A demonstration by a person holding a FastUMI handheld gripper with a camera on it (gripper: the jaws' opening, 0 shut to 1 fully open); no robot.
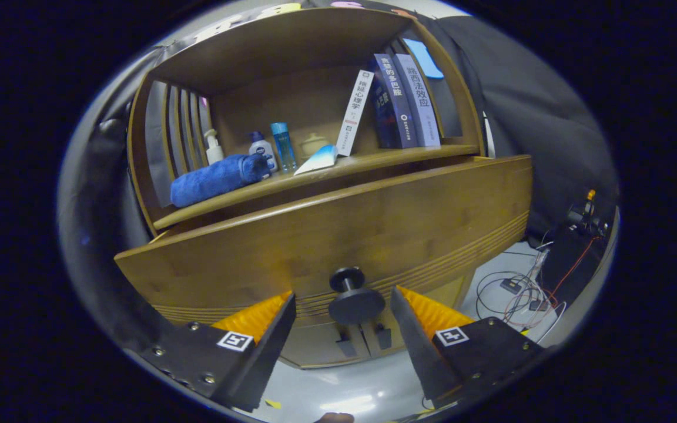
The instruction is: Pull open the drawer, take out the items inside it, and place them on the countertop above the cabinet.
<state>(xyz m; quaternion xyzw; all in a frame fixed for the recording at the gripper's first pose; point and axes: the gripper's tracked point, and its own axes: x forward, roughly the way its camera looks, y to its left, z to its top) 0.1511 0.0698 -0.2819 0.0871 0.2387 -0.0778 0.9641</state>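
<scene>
Tool (343,311) spread wide, round black drawer knob (355,298) between fingers, lower centre of frame. Centre on knob stem, close firmly, pull brown wooden drawer front (338,229) straight out.

wooden countertop (374,167) carries a rolled towel (218,178), bottles (282,145) and books (400,100).

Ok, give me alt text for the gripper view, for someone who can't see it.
The open gripper frames a dark round knob on a wooden drawer front, its fingers either side of the knob without touching it. On the shelf above lie a rolled blue towel, small bottles and standing books. Cables trail on the floor beside the cabinet.
</scene>
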